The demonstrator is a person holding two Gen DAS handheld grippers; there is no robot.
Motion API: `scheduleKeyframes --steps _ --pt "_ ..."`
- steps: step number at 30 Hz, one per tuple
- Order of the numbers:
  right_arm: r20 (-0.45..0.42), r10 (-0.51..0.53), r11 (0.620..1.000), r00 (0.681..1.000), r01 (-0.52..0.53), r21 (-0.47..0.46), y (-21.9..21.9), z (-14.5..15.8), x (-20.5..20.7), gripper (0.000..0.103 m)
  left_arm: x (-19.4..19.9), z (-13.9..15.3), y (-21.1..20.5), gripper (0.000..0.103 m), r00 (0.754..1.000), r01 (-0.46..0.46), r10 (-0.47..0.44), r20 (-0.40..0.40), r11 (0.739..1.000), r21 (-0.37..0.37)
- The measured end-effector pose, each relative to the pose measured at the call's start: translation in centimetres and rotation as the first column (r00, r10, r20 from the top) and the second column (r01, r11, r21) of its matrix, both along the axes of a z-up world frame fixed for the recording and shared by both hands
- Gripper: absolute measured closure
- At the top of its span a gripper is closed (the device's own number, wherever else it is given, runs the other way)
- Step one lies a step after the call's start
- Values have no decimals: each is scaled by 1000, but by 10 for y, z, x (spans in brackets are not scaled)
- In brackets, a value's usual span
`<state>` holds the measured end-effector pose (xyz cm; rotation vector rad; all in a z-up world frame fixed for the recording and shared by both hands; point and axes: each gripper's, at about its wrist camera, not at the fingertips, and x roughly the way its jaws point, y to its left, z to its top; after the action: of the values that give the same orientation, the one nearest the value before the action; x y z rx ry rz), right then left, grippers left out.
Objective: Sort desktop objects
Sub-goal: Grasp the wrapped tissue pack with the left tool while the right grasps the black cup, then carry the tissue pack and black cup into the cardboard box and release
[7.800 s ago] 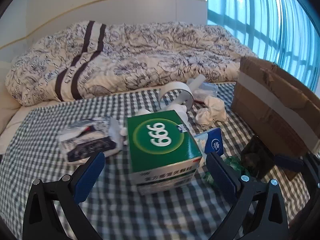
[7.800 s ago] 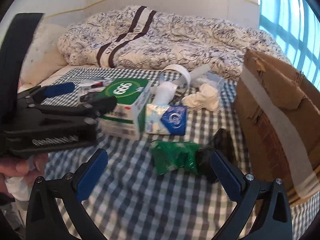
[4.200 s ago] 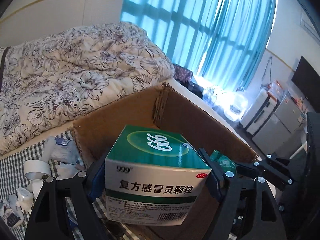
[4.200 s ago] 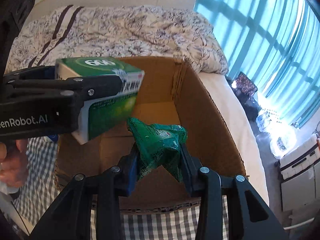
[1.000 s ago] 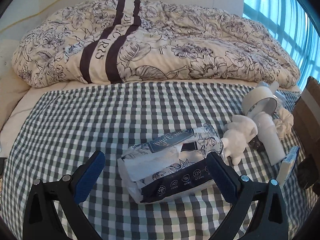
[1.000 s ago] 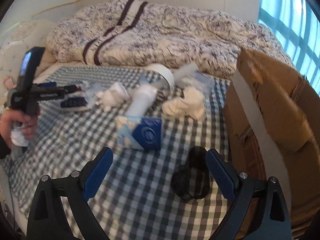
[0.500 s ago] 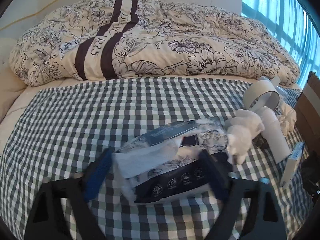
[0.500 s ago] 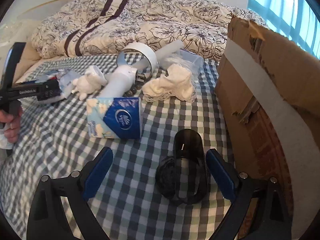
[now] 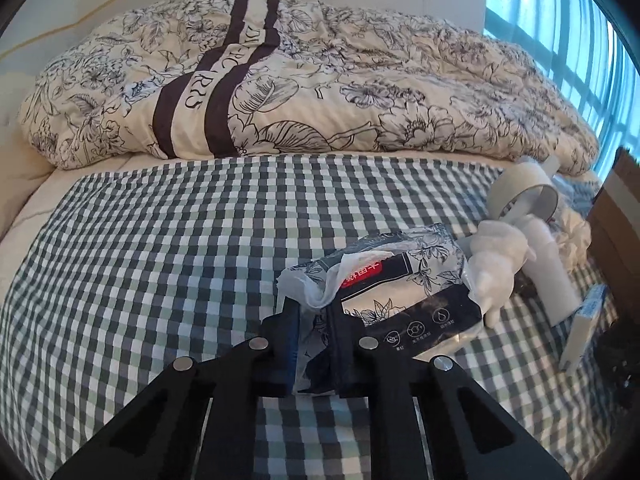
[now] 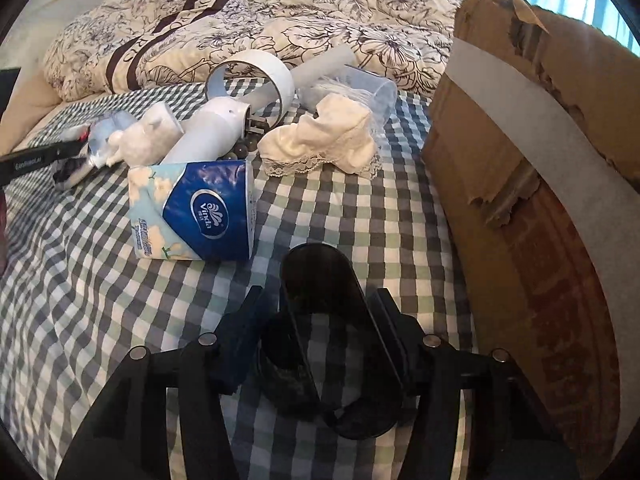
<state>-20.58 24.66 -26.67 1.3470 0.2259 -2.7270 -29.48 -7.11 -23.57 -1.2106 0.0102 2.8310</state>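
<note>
Objects counted on the checked bedsheet (image 10: 100, 280): one floral wet-wipe pack (image 9: 404, 284), one blue tissue pack (image 10: 196, 210), one white tape roll (image 10: 256, 76), one white cylinder bottle (image 10: 208, 136), one lace-trimmed white cloth (image 10: 324, 144), one white plush toy (image 9: 494, 268), one clear plastic cup (image 10: 360, 88), one dark translucent cup (image 10: 332, 328). One torn cardboard box (image 10: 540, 160) is seen at the right edge of the sheet.

Left hand-held gripper (image 9: 314, 344): jaws nearly together and closing, clenched on the near corner of the wet-wipe pack, whose wrapper is pinched and crumpled between the pads. The pack lies mid-sheet, flap lifted, a white wipe pulled up beside a red label; the plush toy touches its right end.

Right hand-held gripper (image 10: 320, 320): jaws about half open and closing, with the dark translucent cup between them; contact of the pads with its wall cannot be told. The cup lies on its side, just beside the cardboard box, its interior smudged dark.
</note>
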Motion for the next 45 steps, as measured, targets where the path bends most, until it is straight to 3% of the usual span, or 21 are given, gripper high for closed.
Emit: scheduleKeyframes --steps 6,13,17,26,37,45 --pt "-20 19 1000 1000 -19 17 -4 5 12 53 9 13 2 93 999 5 -5 -33 1000 10" --pt "-53 25 999 998 -27 -24 -4 20 31 62 24 35 1 93 997 -21 22 -73 1000 15" --pt "-49 38 997 998 -41 -60 -5 30 36 75 43 48 -1 93 993 -50 51 -109 999 17" --pt "-71 80 993 994 -86 -80 -13 44 54 75 75 84 8 93 982 -24 27 -185 999 22" --pt "-161 126 983 979 -145 -111 -21 88 77 75 100 122 13 93 966 -28 31 -257 999 16" --pt "-228 150 977 962 -180 -113 -34 124 90 75 116 144 1 93 968 -51 62 -245 997 55"
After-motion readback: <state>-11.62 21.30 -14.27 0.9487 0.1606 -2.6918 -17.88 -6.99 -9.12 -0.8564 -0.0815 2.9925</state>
